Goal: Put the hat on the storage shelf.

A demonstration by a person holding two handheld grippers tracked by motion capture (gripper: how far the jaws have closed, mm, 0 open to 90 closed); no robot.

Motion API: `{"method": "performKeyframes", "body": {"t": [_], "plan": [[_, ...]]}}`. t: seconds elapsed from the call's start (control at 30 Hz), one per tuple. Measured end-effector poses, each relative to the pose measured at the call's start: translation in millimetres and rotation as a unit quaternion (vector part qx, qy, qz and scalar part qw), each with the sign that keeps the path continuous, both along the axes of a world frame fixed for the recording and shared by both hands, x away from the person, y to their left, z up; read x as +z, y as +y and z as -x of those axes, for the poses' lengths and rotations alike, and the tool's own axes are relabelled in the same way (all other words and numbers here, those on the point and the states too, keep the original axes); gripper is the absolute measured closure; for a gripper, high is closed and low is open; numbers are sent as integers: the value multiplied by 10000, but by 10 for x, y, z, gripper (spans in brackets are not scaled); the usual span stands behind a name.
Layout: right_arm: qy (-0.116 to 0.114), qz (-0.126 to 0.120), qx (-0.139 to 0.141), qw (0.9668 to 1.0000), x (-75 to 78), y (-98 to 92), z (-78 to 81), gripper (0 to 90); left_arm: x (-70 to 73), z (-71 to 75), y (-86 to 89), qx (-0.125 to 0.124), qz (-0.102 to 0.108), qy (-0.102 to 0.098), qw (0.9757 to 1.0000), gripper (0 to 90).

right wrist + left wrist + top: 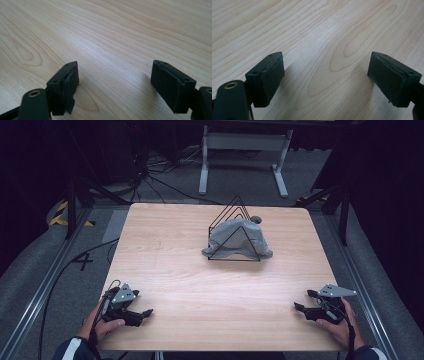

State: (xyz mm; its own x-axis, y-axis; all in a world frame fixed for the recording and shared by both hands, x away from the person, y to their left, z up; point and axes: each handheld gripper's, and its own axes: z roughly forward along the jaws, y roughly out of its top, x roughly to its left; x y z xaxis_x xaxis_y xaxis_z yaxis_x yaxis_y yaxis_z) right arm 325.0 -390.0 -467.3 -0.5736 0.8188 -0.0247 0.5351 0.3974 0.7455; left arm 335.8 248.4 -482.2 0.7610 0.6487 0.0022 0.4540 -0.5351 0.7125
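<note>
A grey cloth hat (235, 240) rests in a black wire rack (234, 231) at the middle back of the wooden table (200, 285). My left gripper (145, 312) lies low at the table's front left corner, held by a hand, its tips pointing right. In the left gripper view my left gripper (325, 75) is open over bare wood, nothing between its pads (273, 75). My right gripper (302, 301) sits at the front right, pointing left. In the right gripper view my right gripper (115, 82) is open too, with bare wood between the pads (71, 82).
Beyond the table's far edge stand a white metal frame (245, 150) and tangled cables (150, 175) on the grey floor. Metal rails (45, 285) run along both sides of the table. Wide bare wood lies between the grippers and the rack.
</note>
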Motion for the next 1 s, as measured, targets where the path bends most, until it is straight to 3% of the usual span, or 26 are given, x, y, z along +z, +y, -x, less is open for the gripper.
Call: {"method": "performKeyframes", "body": {"t": [0.17, 1.0], "plan": [[-13, 1, -139, 9999, -2, -7, -3, 230, -6, 26, 4, 88, 53, 40, 9999, 145], [-13, 3, -189, 9998, -2, -18, 6, 223, -3, 25, 6, 87, 27, 49, 9999, 144]]}}
